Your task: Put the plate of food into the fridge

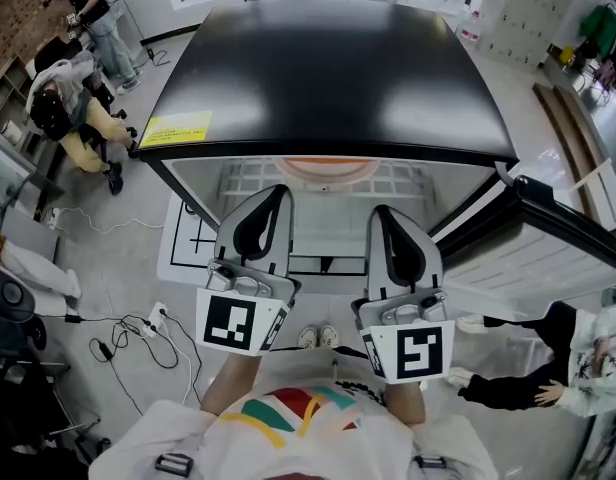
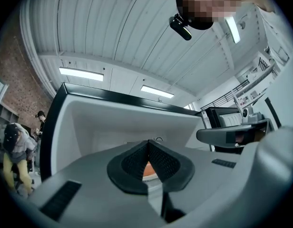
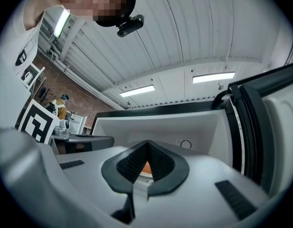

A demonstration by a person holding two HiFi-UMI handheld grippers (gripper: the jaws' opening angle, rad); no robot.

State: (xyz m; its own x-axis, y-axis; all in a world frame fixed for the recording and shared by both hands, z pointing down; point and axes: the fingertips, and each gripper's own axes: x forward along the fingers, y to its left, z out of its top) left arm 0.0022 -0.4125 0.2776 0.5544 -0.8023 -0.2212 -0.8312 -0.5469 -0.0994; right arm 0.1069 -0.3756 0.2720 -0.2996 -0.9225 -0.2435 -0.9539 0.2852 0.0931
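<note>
1. Lying flat on the wire shelf (image 1: 256, 179) inside the open fridge (image 1: 328, 78), the plate of food (image 1: 328, 167) shows only its front edge, an orange-pink arc under the fridge's black top.
2. The plate is round, so it has no long axis to name. Its face is up and the visible rim curves toward the person.
3. What food is on it cannot be made out from the head view.
4. The left gripper (image 1: 276, 192) is held in front of the fridge opening, pointing in toward the shelf. In its own view the jaws are pressed together at the tips with nothing clamped, and a sliver of the orange plate shows through the gap behind the pads.
5. The right gripper (image 1: 382, 212) is just beside the left, also aimed into the fridge. Its jaws are clenched on nothing, with the same orange showing past them.
6. Neither gripper touches the plate, which lies farther in, roughly between the two.
7. The fridge door (image 1: 548, 238) stands swung open on the right.
8. A yellow sticker (image 1: 175, 129) sits at the front left corner of the fridge top.
</note>
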